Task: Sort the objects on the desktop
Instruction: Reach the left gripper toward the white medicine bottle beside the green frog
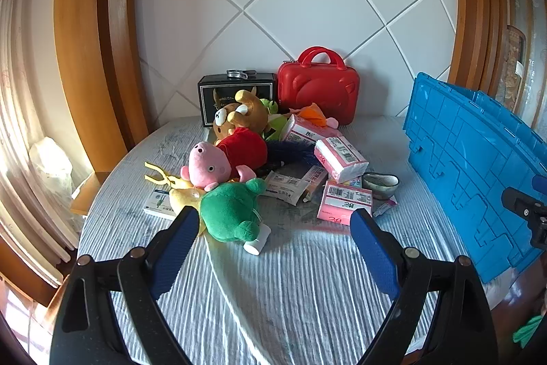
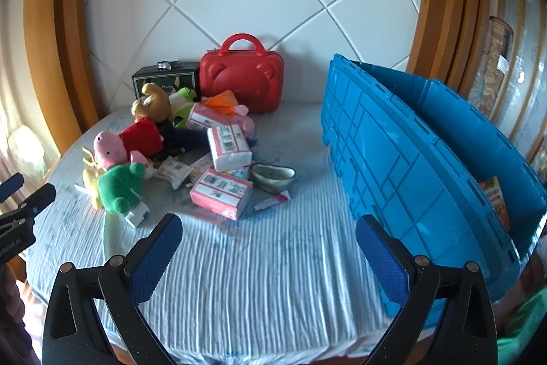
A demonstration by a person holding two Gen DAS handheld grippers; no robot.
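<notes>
Left wrist view shows your left gripper (image 1: pixel 275 221) spread wide and empty, hovering over the striped cloth with the green plush (image 1: pixel 232 211) just beyond its left finger. Take the blue crate (image 2: pixel 427 159) as your landmark: it stands at the right of the table with its lid flaps raised, so the mouth looks ready to receive whatever you sort. The clutter lies in one heap well to the crate's left. The pink tissue packs (image 2: pixel 222 190) and small bowl (image 2: pixel 273 175) sit on the side nearest it, the pink pig plush (image 1: pixel 208 165) farther off, and the red case (image 2: pixel 241 74) behind against the wall. Your right gripper (image 2: pixel 268 243) is also released, holding nothing, with its right finger close beside the crate's wall.
</notes>
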